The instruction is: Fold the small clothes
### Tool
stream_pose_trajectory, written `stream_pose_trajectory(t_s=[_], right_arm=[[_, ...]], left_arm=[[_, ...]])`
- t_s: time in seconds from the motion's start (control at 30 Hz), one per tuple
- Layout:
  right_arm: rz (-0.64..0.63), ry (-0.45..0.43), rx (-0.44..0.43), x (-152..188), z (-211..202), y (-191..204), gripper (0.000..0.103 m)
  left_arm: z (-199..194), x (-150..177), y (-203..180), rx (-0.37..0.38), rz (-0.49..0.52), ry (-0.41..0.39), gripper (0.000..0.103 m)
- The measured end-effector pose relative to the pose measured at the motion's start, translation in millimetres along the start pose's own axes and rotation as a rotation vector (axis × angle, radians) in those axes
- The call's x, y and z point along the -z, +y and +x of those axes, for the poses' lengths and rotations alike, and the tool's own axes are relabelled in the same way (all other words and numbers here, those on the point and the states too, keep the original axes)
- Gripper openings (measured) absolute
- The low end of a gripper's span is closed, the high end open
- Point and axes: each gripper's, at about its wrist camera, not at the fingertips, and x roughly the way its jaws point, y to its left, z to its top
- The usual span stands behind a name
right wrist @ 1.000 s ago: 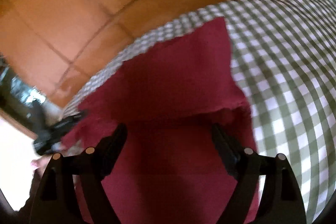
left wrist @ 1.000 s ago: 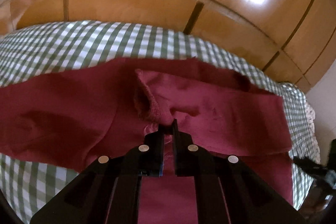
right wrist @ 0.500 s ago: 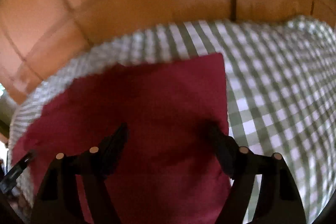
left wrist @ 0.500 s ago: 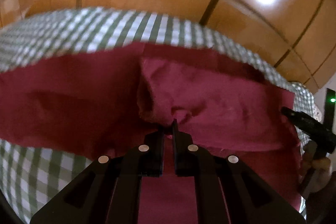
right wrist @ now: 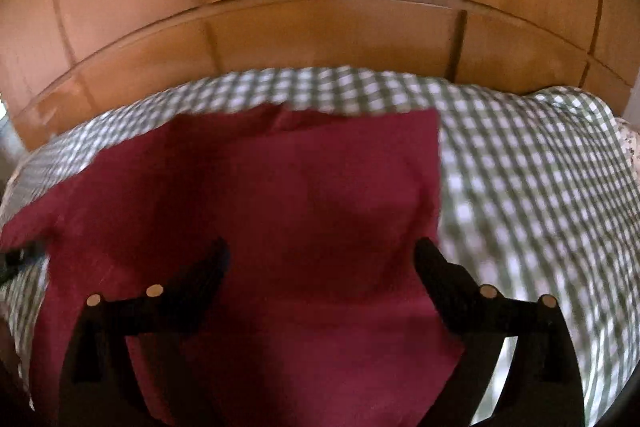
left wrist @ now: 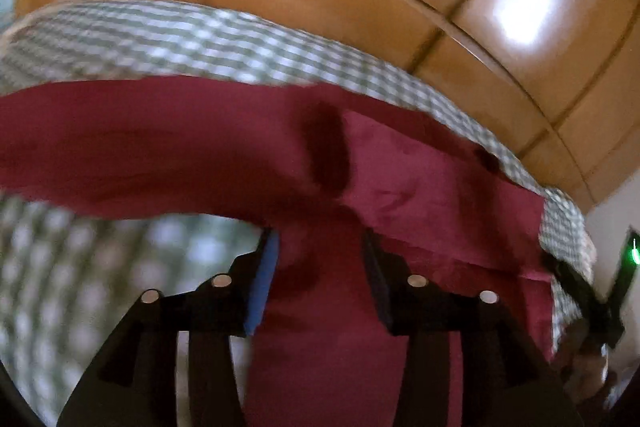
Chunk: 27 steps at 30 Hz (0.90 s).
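A: Wooden panelling [right wrist: 320,27] fills the background; below it a green-checked cloth [right wrist: 540,187] covers the table, and the maroon garment [right wrist: 280,227] lies flat on it, near the far edge

B: State of the left tongs [left wrist: 320,251]?

A: Jaws have just been opening and stand about half apart; maroon cloth lies between them, but neither pad presses on it, so nothing is held

B: And the right tongs [right wrist: 320,259]?

A: Jaws have just been opening wider and stand nearly full wide over the garment, gripping nothing

B: Which step is in hand, by your reading?

A: Probably the release after a fold. To do it well, draw both tongs clear without dragging the top layer, then press the crease flat and square the edges before the next fold

B: What does the left wrist view give that the right does not?

A: A raised, puckered fold with a dark shadowed pocket [left wrist: 326,151] at the middle of the garment, and the right tongs seen from outside at the frame's right edge

B: And the right wrist view?

A: The garment's straight right edge [right wrist: 438,167] and square far corner, plus the broad bare cloth beyond it
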Motion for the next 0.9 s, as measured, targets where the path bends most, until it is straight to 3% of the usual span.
stream_pose_trajectory(t_s=[0.07, 0.17, 0.27, 0.4, 0.57, 0.67, 0.77, 0.87, 0.9], right_arm=[[-0.014, 0.014, -0.021, 21, -7, 11, 0.093], [-0.058, 0.03, -0.012, 46, -6, 27, 0.094], [-0.062, 0.071, -0.005, 64, 5, 35, 0.094], [-0.056, 0.063, 0.005, 73, 5, 35, 0.098], [-0.047, 0.054, 0.014, 71, 5, 36, 0.1], [-0.051, 0.051, 0.026, 74, 5, 37, 0.1], [-0.056, 0.052, 0.034, 75, 6, 38, 0.101], [-0.06, 0.055, 0.039, 74, 8, 39, 0.101], [-0.062, 0.055, 0.041, 74, 8, 39, 0.101]], left_arm=[[-21, 2, 19, -0.041, -0.016, -0.062, 0.063], [-44, 2, 56, -0.114, -0.074, -0.09, 0.063], [-64, 3, 106, -0.166, -0.19, -0.109, 0.063], [-86, 1, 171, -0.257, -0.35, -0.134, 0.063], [-110, -6, 251, -0.242, -0.605, -0.208, 0.063], [-108, -12, 284, -0.228, -0.712, -0.205, 0.061], [-101, -22, 299, -0.225, -0.74, -0.203, 0.057], [-94, -32, 305, -0.239, -0.726, -0.194, 0.046], [-89, -37, 305, -0.229, -0.708, -0.189, 0.038]])
